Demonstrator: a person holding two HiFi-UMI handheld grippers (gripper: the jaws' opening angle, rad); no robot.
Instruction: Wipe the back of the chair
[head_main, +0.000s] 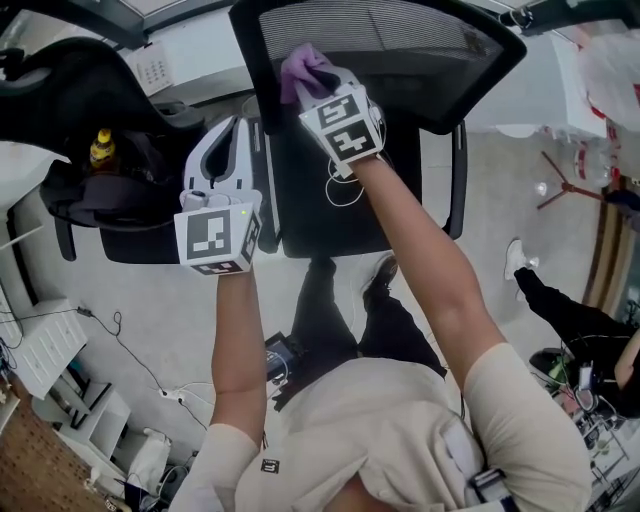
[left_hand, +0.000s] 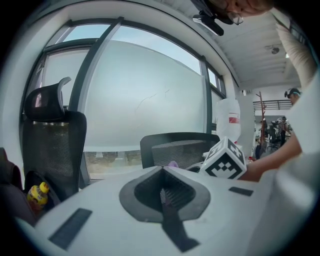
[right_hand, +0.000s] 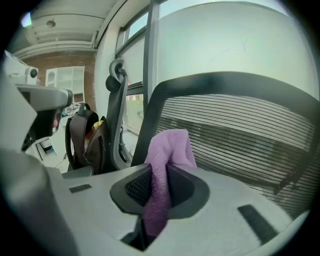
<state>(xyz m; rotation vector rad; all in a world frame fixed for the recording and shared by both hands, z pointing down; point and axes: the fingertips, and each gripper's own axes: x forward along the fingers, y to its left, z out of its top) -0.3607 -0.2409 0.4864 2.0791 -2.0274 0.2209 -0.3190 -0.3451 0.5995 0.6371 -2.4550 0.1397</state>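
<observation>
Since the purple cloth (right_hand: 167, 155) is soft, light and floppy, right tongs (head_main: 322, 88) clamped on its bunched middle seems a good hold; it's up at the top left corner of the springy mesh chair back (head_main: 400, 45). Left tongs (left_hand: 163, 195) are closed, empty, beside the chair.

The pale grey floor (head_main: 160, 300) takes up the middle of the head view. At twelve o'clock a black mesh office chair (head_main: 330, 200) stands on it, its base hidden under the seat. A second black chair (head_main: 120, 225) stands close beside at nine o'clock. Toward seven o'clock thin cables (head_main: 125, 340) trail to a white power strip (head_main: 178, 398), near white shelving (head_main: 50, 345) at eight. At three o'clock the reddish legs of a stand (head_main: 566, 188) spread, with another person's white shoe (head_main: 513, 258) nearby. The wearer's dark shoe (head_main: 380, 272) rests at the centre.
</observation>
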